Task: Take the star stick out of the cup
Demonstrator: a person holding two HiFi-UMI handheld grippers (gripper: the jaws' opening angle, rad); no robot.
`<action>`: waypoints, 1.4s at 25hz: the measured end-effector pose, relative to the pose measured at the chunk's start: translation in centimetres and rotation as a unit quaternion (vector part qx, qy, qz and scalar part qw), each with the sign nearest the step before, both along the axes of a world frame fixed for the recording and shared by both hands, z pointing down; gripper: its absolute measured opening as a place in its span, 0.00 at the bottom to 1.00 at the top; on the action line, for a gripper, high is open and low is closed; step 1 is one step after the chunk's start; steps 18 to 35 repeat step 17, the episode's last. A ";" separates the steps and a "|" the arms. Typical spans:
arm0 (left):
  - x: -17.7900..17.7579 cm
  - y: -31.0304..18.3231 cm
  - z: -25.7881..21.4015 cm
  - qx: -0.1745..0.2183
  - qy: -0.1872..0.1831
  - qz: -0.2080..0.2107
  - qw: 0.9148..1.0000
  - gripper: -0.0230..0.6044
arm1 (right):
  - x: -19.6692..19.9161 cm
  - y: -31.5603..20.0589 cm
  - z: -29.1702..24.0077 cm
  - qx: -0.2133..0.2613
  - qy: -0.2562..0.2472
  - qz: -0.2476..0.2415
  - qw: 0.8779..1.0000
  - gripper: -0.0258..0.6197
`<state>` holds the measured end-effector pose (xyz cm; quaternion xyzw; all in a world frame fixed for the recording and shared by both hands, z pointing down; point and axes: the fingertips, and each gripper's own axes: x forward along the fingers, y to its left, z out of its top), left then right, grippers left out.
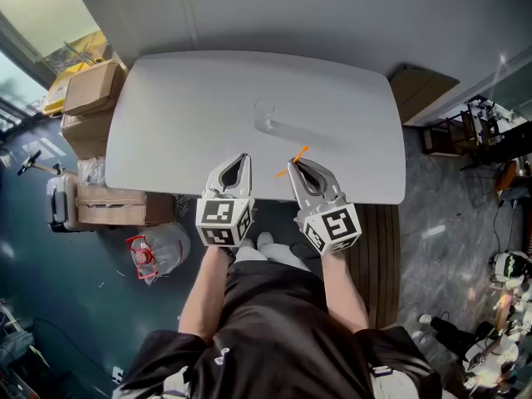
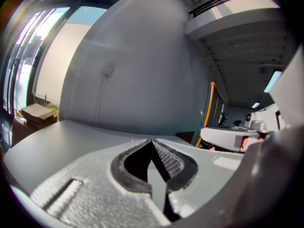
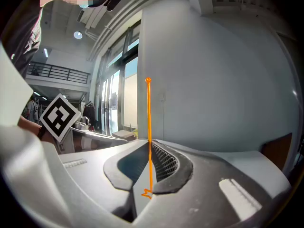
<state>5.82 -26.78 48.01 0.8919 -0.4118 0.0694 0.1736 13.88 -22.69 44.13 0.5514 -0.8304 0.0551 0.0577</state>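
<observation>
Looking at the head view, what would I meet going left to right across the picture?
Cardboard boxes → left gripper → clear cup → right gripper, shut on the orange star stick.

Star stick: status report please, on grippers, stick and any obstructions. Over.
Right gripper shut on star stick, stick clear of cup. Left gripper shut, empty. Cup apart on table; nothing in the way.
</observation>
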 end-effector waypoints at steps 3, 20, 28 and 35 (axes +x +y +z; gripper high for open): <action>0.5 0.2 0.0 0.000 -0.001 0.004 1.000 0.04 | 0.3 0.2 0.0 0.001 -0.003 0.003 1.000 0.08; 2.3 0.2 0.3 0.000 -0.008 0.012 1.000 0.04 | 2.0 -0.2 0.3 0.002 -0.011 0.006 1.000 0.08; 2.3 0.2 0.3 0.000 -0.008 0.012 1.000 0.04 | 2.0 -0.2 0.3 0.002 -0.011 0.006 1.000 0.08; 2.3 0.2 0.3 0.000 -0.008 0.012 1.000 0.04 | 2.0 -0.2 0.3 0.002 -0.011 0.006 1.000 0.08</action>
